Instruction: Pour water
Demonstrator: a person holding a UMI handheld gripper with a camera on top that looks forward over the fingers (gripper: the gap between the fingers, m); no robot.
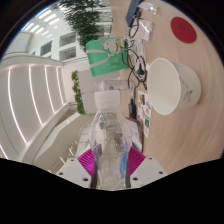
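The gripper (111, 160) tilts over the tabletop (150, 60), jaws clamped on a clear water bottle (110, 135) beside a white bowl (170, 85); the bottle's base is hidden.

— What sort of place is this?
— An office or lobby: ceiling light panels (45, 22) far beyond the fingers, potted greenery (88, 14) ahead, a long pale table (120, 55).

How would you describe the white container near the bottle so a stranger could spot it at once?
Start at the wooden table. Just beyond the gripper, whose fingers press a clear bottle, stands a white bowl. It is the only large, round, plain white vessel there; a red disc lies farther off.
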